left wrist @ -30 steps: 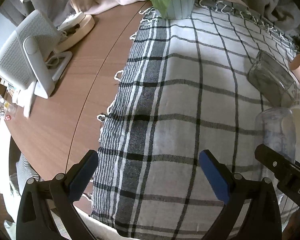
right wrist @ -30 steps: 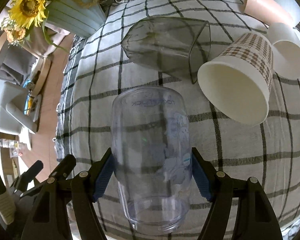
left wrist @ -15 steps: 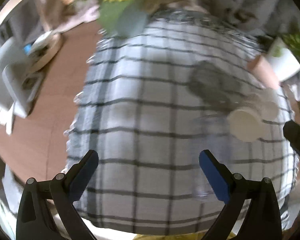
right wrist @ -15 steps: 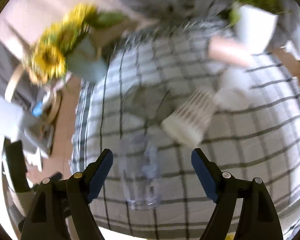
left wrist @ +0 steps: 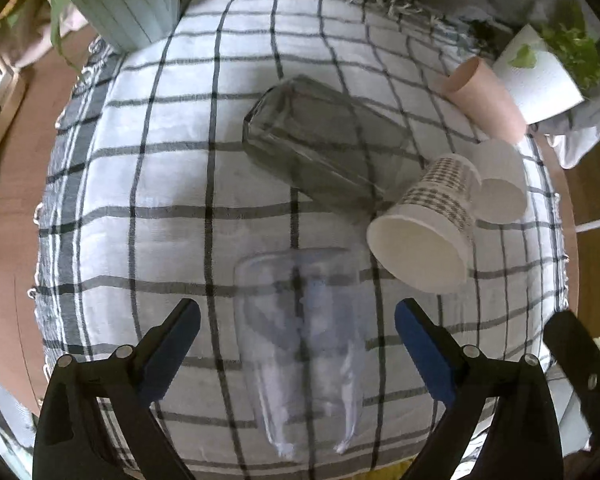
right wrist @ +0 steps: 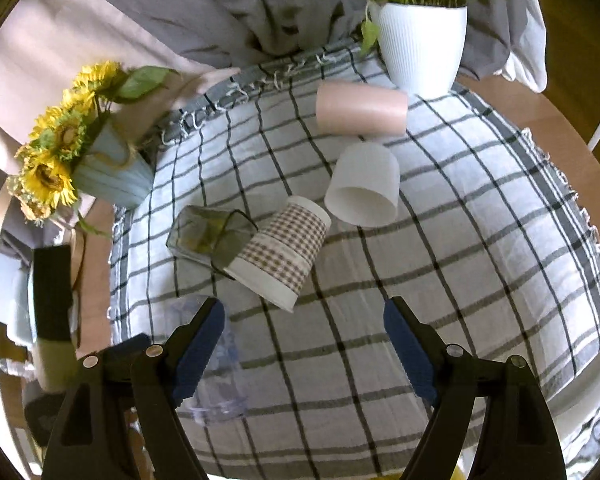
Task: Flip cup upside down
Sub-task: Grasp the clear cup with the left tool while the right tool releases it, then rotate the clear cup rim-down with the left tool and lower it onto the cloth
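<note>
A clear plastic cup (left wrist: 300, 344) stands upside down on the checked cloth (left wrist: 172, 184), base up and mouth down. My left gripper (left wrist: 298, 340) is open, with a finger on each side of the cup and not touching it. In the right wrist view the same cup (right wrist: 220, 372) shows at the lower left, partly behind my left finger. My right gripper (right wrist: 300, 344) is open and empty, raised above the cloth (right wrist: 460, 240), to the right of the cup.
Lying on their sides: a smoky glass tumbler (left wrist: 320, 144), a checked paper cup (left wrist: 428, 232), a white cup (left wrist: 498, 184) and a pink cup (left wrist: 480, 96). A sunflower vase (right wrist: 100, 168) stands at the back left, a white plant pot (right wrist: 420, 44) at the back right.
My right gripper let go of the clear cup and drew back up and to the right. My left gripper swung right and now straddles the cup.
</note>
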Motion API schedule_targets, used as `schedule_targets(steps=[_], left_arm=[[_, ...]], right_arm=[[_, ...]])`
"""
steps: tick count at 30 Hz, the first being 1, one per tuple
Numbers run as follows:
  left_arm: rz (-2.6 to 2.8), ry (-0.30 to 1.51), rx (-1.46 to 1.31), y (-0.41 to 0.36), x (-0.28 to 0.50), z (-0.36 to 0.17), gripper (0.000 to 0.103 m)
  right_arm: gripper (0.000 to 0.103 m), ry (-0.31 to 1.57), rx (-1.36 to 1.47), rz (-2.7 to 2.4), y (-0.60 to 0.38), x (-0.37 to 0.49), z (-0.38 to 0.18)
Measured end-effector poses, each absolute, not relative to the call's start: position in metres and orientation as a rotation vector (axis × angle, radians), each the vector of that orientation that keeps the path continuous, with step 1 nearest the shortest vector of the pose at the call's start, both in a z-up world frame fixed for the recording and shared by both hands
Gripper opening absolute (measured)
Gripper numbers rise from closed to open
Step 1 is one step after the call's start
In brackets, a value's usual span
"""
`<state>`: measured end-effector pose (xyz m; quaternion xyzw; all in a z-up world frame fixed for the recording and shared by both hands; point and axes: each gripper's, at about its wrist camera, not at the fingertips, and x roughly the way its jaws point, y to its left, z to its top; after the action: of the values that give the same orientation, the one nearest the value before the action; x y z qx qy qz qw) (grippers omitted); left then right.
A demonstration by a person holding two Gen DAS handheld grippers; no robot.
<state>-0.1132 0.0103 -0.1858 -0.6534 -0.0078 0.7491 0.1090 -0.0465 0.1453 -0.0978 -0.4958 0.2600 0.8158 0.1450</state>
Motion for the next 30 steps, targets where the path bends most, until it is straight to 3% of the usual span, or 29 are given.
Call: schedule_targets(steps=[5, 11, 30], left_arm=[[2.202, -0.035, -1.963, 0.009, -0.118, -0.195, 0.094], [2.178, -0.065, -1.978, 0.010, -0.120, -0.204, 0.072], [2.376, -0.010, -1.699, 0.006, -0.099, -0.137, 0.072]], right_arm=[[0.082, 0.743, -1.458, 2.344, 0.146, -0.049, -0.106], [0.082, 0.730, -1.502, 2.321, 0.147, -0.053, -0.115], [0.082, 0.717, -1.424, 2.414, 0.151, -0.045, -0.079]])
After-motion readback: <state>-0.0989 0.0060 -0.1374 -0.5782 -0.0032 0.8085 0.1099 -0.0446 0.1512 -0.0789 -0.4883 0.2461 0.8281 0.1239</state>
